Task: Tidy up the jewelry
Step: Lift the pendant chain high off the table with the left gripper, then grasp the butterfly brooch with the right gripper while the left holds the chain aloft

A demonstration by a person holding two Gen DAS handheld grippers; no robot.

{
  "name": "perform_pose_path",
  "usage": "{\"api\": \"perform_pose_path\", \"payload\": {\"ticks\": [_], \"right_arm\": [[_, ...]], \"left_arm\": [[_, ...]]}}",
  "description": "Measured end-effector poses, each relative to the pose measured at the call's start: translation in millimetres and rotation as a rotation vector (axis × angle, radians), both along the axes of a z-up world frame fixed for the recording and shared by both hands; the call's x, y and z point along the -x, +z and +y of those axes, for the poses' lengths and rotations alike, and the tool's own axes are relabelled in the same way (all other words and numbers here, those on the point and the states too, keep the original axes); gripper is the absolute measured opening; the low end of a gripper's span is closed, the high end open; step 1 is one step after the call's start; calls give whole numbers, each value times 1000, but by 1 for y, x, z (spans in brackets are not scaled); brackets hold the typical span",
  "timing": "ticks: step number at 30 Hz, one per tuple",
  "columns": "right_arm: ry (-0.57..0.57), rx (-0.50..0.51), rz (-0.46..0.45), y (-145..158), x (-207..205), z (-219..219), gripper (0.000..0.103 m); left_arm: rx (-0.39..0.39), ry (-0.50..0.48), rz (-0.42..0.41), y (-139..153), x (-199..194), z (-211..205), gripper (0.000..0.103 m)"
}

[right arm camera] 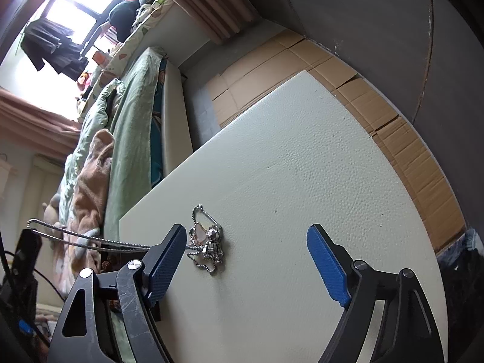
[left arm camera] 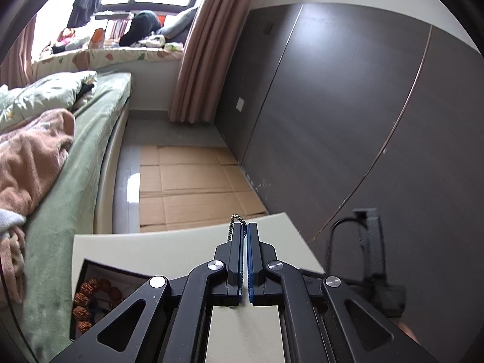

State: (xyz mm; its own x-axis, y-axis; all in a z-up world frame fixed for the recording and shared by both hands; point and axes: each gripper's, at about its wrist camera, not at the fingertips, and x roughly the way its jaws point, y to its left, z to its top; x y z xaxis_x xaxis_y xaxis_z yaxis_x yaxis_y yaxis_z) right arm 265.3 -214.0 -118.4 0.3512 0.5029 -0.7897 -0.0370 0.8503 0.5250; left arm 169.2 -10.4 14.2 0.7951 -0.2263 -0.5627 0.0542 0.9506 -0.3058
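My left gripper (left arm camera: 245,227) is shut on a silver ball-chain necklace (left arm camera: 236,220); a small loop of chain sticks out above its fingertips. In the right wrist view the same chain (right arm camera: 78,239) runs taut from the left edge to a silver figure pendant (right arm camera: 208,242) with a pink part, which lies on the white table (right arm camera: 302,181). My right gripper (right arm camera: 246,243) is open, low over the table, with the pendant between its blue pads (right arm camera: 325,257), nearer the left one. A dark jewelry box (left arm camera: 87,275) holding a brown bead bracelet (left arm camera: 87,293) sits at the table's left.
A bed with green bedding (left arm camera: 75,157) lies left of the table. Cardboard sheets (left arm camera: 193,187) cover the floor beyond it. A dark panelled wall (left arm camera: 363,121) stands on the right. A black stand with a cable (left arm camera: 369,242) is at the table's right edge.
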Motion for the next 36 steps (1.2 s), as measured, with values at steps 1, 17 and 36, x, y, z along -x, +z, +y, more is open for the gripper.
{"api": "perform_pose_path", "payload": {"ticks": [1, 17, 36], "right_arm": [[2, 0, -1, 0, 0, 0, 83], [19, 4, -8, 1, -1, 3, 82], [218, 75, -20, -9, 9, 71, 71]], "left_arm": [[1, -2, -10, 6, 1, -1, 1], [-47, -43, -245, 113, 36, -15, 1], [-54, 31, -365, 175, 76, 24, 1]]}}
